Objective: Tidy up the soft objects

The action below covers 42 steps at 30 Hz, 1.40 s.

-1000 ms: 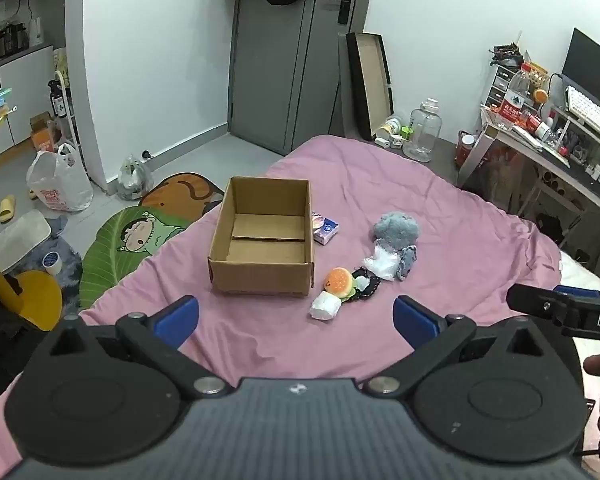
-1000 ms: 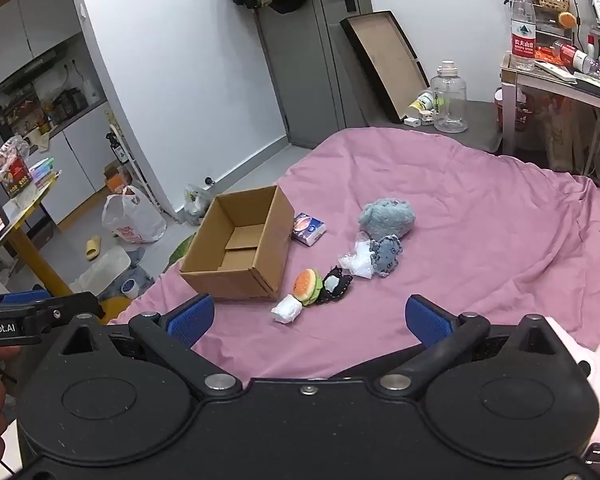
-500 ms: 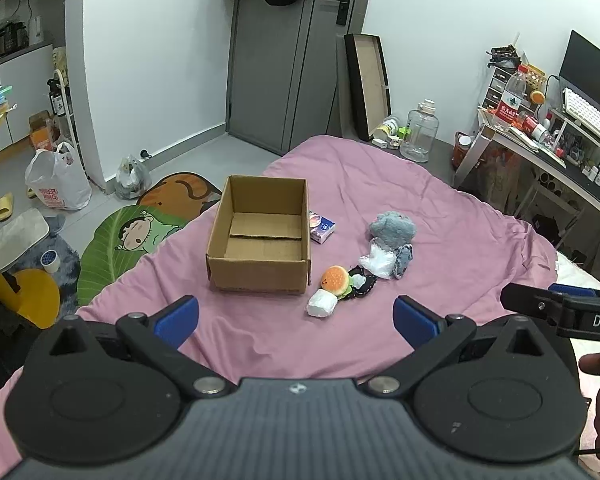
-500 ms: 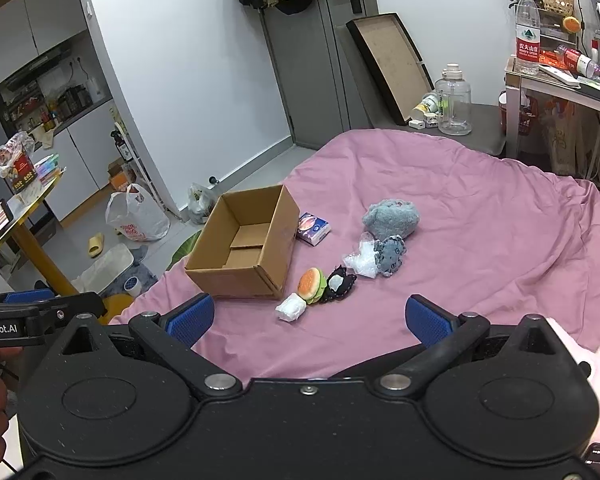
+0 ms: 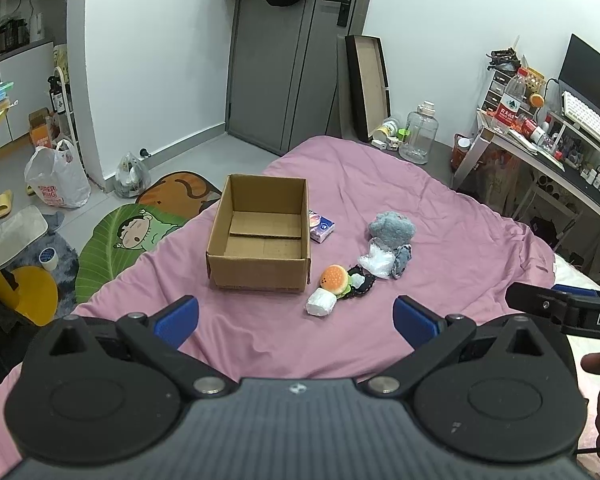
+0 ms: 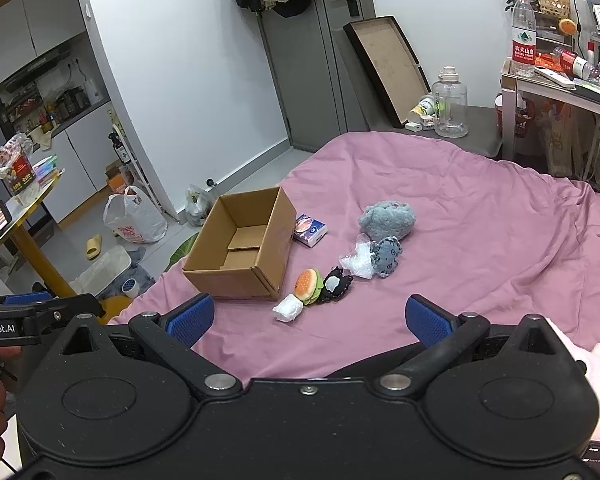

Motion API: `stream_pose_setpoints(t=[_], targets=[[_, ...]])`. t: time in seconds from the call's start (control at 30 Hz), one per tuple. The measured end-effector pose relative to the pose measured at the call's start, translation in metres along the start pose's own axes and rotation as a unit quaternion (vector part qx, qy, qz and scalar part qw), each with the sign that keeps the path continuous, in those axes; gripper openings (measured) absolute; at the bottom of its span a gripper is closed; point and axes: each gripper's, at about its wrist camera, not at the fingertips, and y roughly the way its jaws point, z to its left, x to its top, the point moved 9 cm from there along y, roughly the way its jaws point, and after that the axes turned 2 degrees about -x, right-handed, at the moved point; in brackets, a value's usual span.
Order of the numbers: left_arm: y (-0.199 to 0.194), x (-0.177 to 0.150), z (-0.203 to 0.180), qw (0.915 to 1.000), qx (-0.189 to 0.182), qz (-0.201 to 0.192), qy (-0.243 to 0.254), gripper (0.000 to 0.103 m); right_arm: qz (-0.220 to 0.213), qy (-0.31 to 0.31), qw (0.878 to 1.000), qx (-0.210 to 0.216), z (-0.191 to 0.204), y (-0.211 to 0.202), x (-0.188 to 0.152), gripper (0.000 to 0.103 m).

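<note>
- both grippers are held back over the near edge of the pink bedspread [image 5: 440, 208], well apart from the toys
- the left gripper [image 5: 296, 316] is seen with its blue pads spread wide, nothing between them
- the right gripper [image 6: 310, 318] is spread wide too, nothing gripped
- an open cardboard box [image 5: 260, 240] is sat on the bedspread, upright, nothing seen inside
- a small tissue pack [image 5: 321, 229] is tucked just beside the box's right wall
- near the box's front right corner, a white wad [image 5: 321, 303], a burger plush [image 5: 334, 279] and a black-and-white plush [image 5: 360, 282] are lined up touching each other
- further back, a fluffy grey plush [image 5: 392, 227] is found with a clear plastic bag [image 5: 376, 259] and a small grey plush [image 5: 403, 258] against it
- the same row is seen from the right wrist view: burger plush [image 6: 308, 284], small grey plush [image 6: 386, 256]
</note>
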Motion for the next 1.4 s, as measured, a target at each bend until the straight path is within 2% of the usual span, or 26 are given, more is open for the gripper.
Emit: stream_pose_setpoints(t=[1.4], targets=[[-0.0007,-0.0081,0.0040,1.0000,-0.002,0.001,-0.006,0.103,-0.002,-0.002,1.000,-0.006,-0.0001,-0.0001,-0.0036,0.103]])
